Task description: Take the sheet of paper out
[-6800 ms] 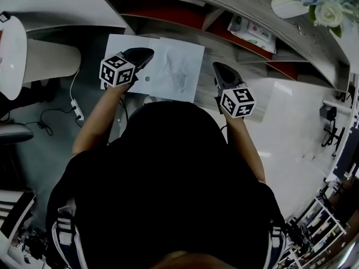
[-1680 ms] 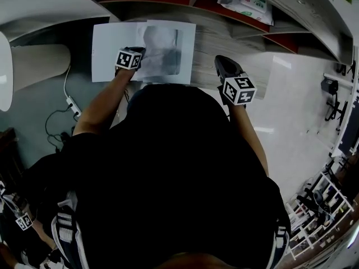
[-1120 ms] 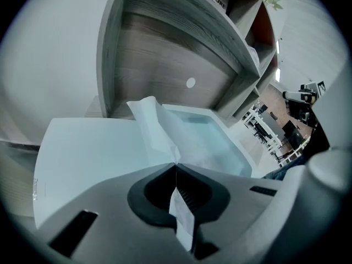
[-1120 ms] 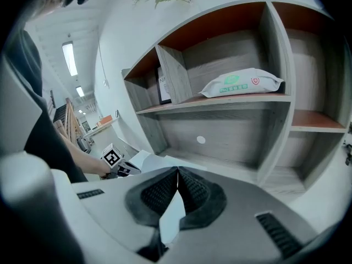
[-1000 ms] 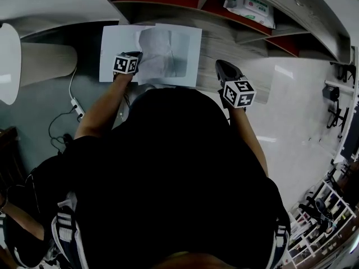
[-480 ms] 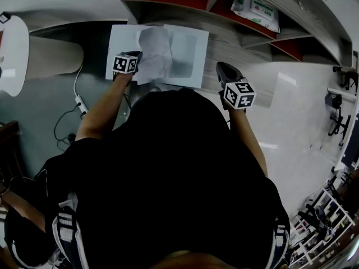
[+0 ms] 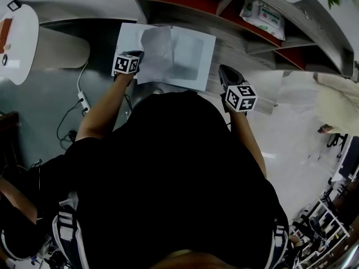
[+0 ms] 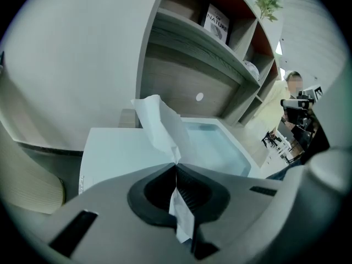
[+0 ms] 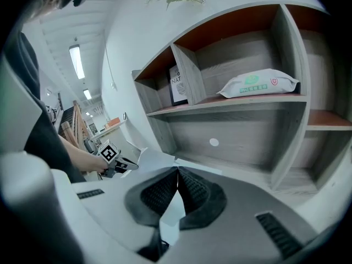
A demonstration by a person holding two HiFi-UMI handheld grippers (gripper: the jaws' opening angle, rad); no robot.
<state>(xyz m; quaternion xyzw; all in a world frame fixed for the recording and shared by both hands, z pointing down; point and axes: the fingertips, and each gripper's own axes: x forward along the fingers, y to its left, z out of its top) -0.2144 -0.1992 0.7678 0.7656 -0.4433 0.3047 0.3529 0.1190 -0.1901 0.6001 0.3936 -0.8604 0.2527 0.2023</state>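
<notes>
A white sheet of paper point(image 7: 155, 50) stands bent upward from a pale, flat transparent sleeve point(image 7: 190, 58) that lies on the low wooden shelf point(image 7: 235, 52). My left gripper point(image 7: 136, 55) is shut on the sheet's near edge. In the left gripper view the sheet point(image 8: 159, 125) rises from between the closed jaws point(image 8: 176, 166), with the bluish sleeve point(image 8: 214, 147) behind it. My right gripper point(image 7: 223, 70) hovers to the right of the sleeve, apart from it. Its jaws point(image 9: 177, 174) meet with nothing between them.
A grey shelf unit with red backs holds a pack of wipes point(image 7: 262, 17) and a book point(image 9: 179, 86). At left stand a white round table point(image 7: 19, 43) and a power strip point(image 7: 83, 101) on the floor. A person point(image 7: 336, 102) stands at the right.
The sheet lay flat 6.8 s ago; now its left part is lifted in my left gripper. In the last second both grippers have barely moved. A person has come into view at the right.
</notes>
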